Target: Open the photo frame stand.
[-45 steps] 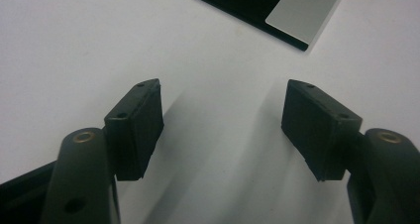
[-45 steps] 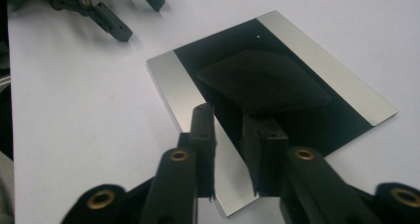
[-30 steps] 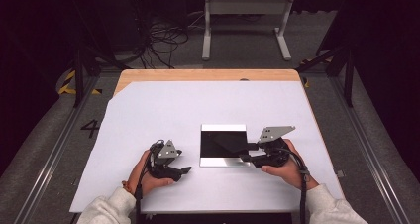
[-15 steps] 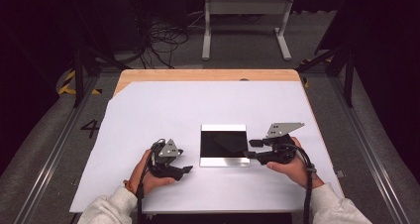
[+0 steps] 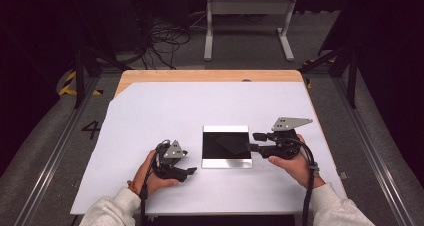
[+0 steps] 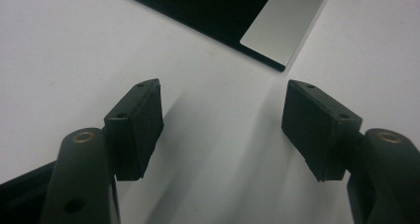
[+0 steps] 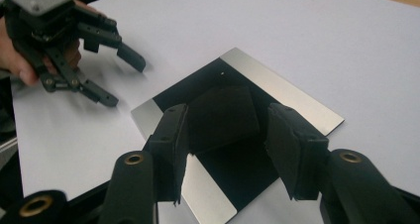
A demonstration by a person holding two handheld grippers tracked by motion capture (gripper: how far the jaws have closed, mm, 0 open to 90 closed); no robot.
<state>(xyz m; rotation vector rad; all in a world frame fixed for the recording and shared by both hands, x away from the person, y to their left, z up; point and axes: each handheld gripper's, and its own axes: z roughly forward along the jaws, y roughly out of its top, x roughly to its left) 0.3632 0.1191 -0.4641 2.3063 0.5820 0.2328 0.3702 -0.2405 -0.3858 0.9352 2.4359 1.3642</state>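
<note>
Both the left gripper (image 5: 189,171) and right gripper (image 5: 254,141) gape empty, the flat black square plate with silver edge strips (image 5: 226,146) lying just ahead of each on the white table sheet (image 5: 150,111).

Black plate (image 5: 226,146), silver edge strips; white sheet (image 5: 165,111); seemingly grey floor (image 5: 45,151).

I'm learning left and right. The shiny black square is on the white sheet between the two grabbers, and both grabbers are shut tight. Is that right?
Not quite. The black square does lie on the white sheet between them, but both grabbers are open. The left gripper view shows the left gripper with its jaws wide apart, and the right gripper view shows the right gripper with its jaws spread above the square.
</note>
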